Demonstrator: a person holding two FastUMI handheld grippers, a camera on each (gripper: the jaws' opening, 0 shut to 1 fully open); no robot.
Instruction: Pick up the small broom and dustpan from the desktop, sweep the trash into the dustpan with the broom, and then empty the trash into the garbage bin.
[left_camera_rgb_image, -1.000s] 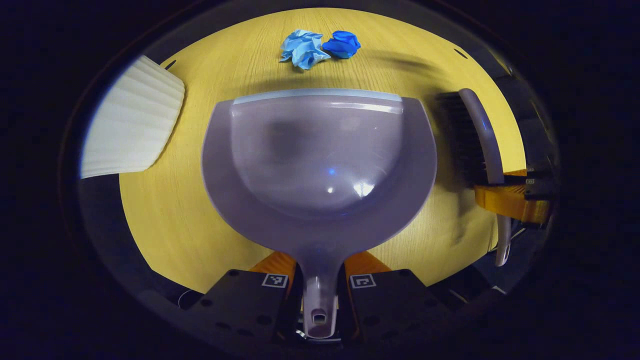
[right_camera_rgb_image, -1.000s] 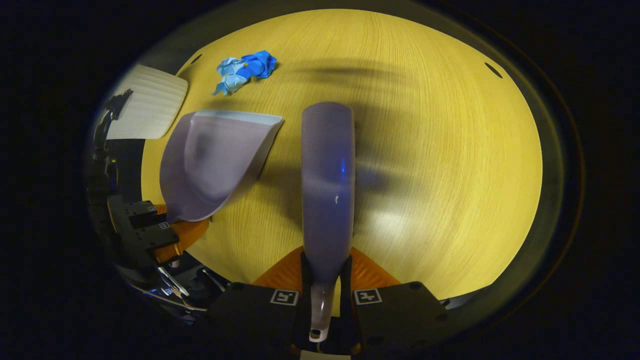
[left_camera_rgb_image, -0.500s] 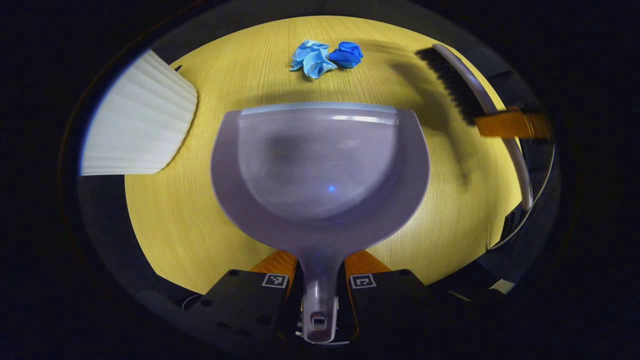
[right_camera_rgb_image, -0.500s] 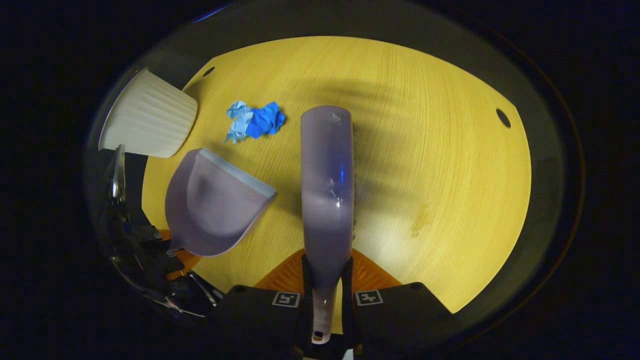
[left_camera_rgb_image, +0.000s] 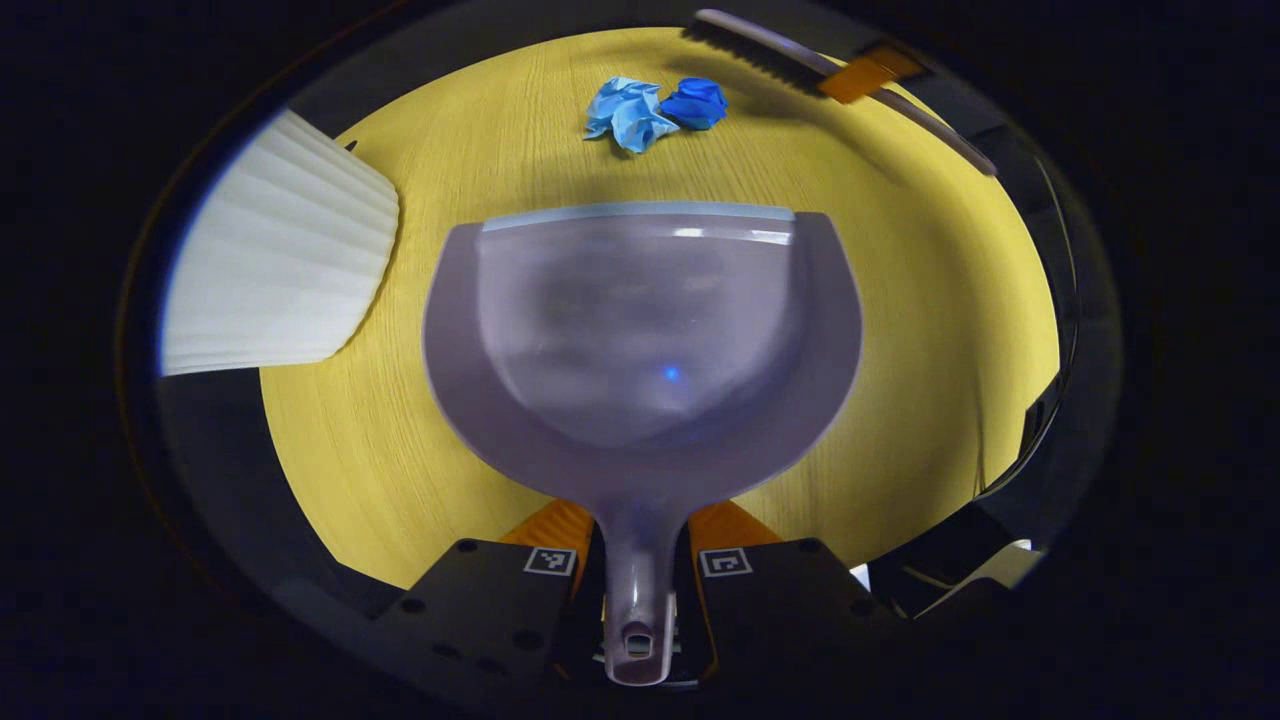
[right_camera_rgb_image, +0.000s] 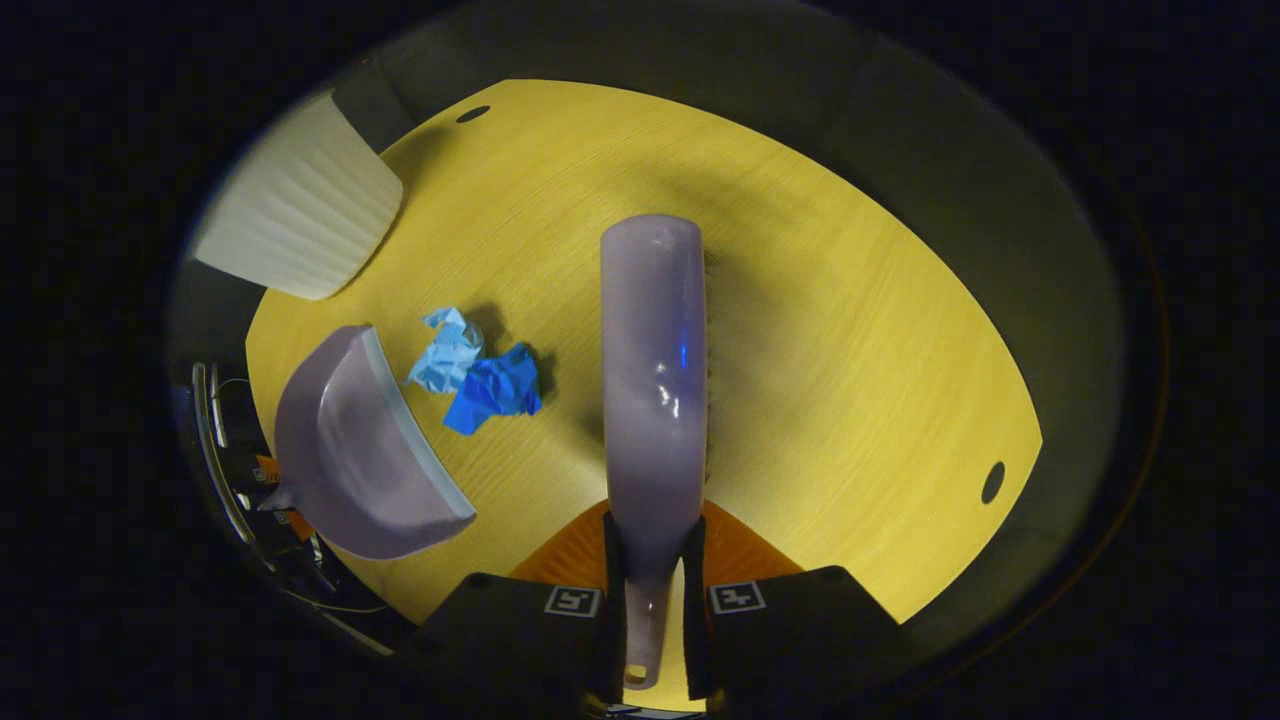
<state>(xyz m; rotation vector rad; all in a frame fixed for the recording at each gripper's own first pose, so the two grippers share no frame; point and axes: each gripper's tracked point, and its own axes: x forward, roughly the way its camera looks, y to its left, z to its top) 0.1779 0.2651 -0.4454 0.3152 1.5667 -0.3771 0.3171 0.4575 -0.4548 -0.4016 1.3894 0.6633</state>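
My left gripper (left_camera_rgb_image: 640, 560) is shut on the handle of a pale purple dustpan (left_camera_rgb_image: 640, 330), whose open lip faces the trash. The trash is two crumpled paper balls, light blue (left_camera_rgb_image: 625, 105) and dark blue (left_camera_rgb_image: 695, 100), lying a short way beyond the lip. My right gripper (right_camera_rgb_image: 655, 590) is shut on the handle of the small broom (right_camera_rgb_image: 655, 380), held above the yellow desktop (right_camera_rgb_image: 850, 350). In the right gripper view the dustpan (right_camera_rgb_image: 350, 450) and the paper balls (right_camera_rgb_image: 475, 375) lie to the broom's left. In the left gripper view the broom (left_camera_rgb_image: 780, 55) hangs behind the trash.
A white ribbed garbage bin (left_camera_rgb_image: 275, 265) stands at the left of the desktop; in the right gripper view the bin (right_camera_rgb_image: 300, 215) is at the upper left. Cable holes (right_camera_rgb_image: 992, 482) mark the table's corners. Bare tabletop lies to the broom's right.
The right gripper has swung the broom from beside the dustpan round to the far side of the trash and turned back toward it. The dustpan has stayed nearly in place.
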